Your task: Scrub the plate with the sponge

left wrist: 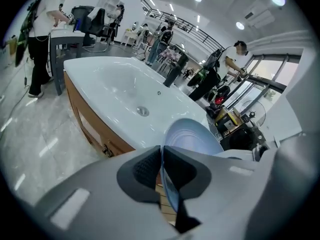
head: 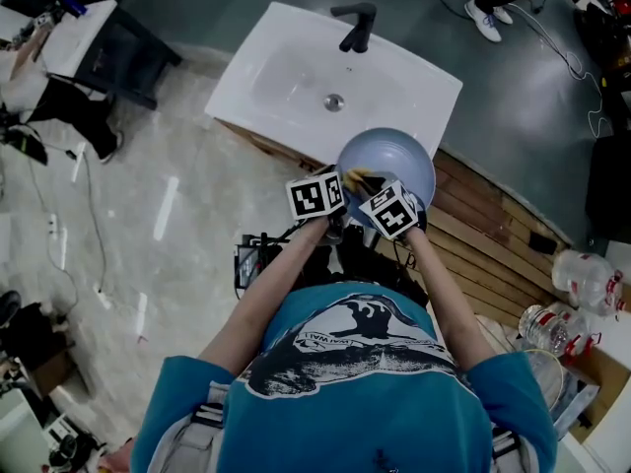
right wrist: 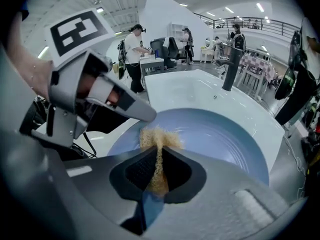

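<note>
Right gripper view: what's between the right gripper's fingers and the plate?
A tan fibrous sponge, pinched in the right gripper, sticks out over the blue plate. The right gripper view shows it.

White sink [head: 286,77] with black faucet [head: 357,23]

The plate [right wrist: 225,134] is showing pale blue with faint rings, the sponge [right wrist: 157,136] is looking straw-yellow, and the sink [head: 286,77] is shining white.
</note>
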Motion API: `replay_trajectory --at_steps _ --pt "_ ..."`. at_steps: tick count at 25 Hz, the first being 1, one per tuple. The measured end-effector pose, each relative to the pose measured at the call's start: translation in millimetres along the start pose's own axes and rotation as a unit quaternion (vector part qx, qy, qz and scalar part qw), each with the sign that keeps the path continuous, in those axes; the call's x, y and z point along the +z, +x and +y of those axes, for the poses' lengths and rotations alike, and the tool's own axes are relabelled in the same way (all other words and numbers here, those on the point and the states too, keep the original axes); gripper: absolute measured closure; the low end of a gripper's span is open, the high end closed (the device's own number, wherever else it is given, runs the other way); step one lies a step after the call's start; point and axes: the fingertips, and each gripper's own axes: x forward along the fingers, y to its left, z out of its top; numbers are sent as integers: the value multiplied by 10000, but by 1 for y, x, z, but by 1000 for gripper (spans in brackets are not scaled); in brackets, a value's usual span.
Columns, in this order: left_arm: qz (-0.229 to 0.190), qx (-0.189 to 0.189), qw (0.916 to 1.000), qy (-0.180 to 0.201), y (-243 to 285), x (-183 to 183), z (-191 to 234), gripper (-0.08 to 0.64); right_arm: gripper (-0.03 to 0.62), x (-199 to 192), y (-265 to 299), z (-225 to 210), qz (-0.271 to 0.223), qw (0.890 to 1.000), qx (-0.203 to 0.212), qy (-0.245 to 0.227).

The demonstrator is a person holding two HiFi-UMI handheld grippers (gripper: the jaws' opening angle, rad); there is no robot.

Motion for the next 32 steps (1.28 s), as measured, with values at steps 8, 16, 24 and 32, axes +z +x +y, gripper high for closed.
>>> replay_trajectory --at_steps 8,16,24,32 --pt "5 5 10000 29 -1 2 -2 525 558 -38 -24 29 397 9981 474 -42" --pt "13 -9 10000 90 0 2 -1 525 560 -72 -44 -1 1004 9947 229 73" --pt "44 -43 9998 182 0 1 -4 526 558 -83 -54 -66 1138 9901 -573 584" --pt "9 -95 9999 127 -1 1 -4 525 560 -62 -44 -115 982 9832 -1273 869"
